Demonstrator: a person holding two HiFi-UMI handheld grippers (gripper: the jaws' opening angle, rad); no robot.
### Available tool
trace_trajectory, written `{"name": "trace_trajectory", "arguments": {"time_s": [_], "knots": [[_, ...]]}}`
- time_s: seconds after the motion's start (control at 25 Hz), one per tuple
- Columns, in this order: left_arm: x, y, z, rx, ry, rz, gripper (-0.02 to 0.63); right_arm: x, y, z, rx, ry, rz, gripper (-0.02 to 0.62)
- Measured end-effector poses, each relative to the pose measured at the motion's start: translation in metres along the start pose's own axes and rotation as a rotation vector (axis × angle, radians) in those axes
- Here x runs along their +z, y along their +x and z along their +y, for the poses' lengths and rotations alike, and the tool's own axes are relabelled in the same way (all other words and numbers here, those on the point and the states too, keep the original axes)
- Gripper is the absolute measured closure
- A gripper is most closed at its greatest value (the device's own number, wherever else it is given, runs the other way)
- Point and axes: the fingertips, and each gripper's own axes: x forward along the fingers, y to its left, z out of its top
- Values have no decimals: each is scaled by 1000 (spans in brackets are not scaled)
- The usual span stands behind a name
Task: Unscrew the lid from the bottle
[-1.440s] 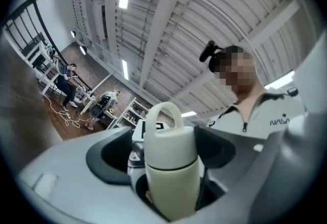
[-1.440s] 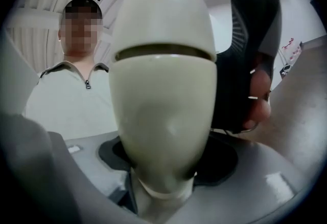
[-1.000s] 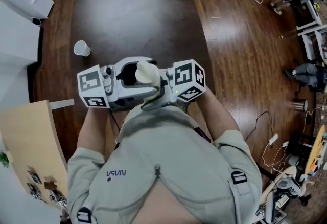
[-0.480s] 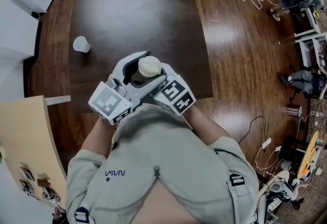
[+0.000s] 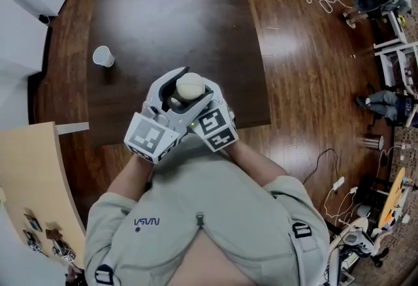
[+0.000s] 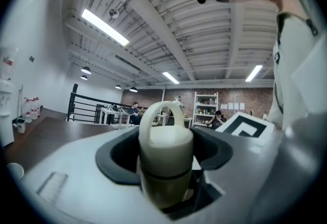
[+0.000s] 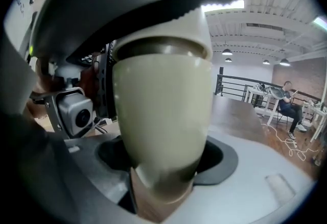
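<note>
left tongs (image 5: 172,91) – jaws wide, clamped on lid (image 6: 164,138); right tongs (image 5: 203,96) – equally wide, gripping bottle (image 7: 161,115) body between pads.

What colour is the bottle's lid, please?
The lid is cream, clearest in the left gripper view.

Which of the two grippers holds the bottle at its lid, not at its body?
The left gripper: its jaws clasp the looped lid, while the right gripper holds the bottle's body.
</note>
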Motion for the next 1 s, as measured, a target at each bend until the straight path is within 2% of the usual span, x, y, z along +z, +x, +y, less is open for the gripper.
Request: {"name": "trace_trajectory", "arguments": {"time_s": [0.2,0.32,0.36,0.44,0.6,0.72,0.84,1.0], "knots": [[-3,-1,-2,-36,-7,10,299,-2,-2,6,63,9,9,293],[2,-3,-6,-99,-22,0,293,2,-5,13,143,19,0,293],[5,-5,-7,-131,-31,-7,267,3,-6,16,183,20,-2,293],[11,-11,-12,-216,-58,-27,241,7,-11,24,301,26,-15,293],[22,-34,-23,-418,-164,-69,236,21,-36,52,633,45,-44,293],[32,-45,-26,-553,-238,-90,225,24,-56,72,833,-22,-16,293],[38,-51,-31,-665,-262,-98,224,20,-74,91,986,-100,13,293],[37,-54,-45,-789,-210,-52,224,14,-88,109,1118,-135,53,293]]}}
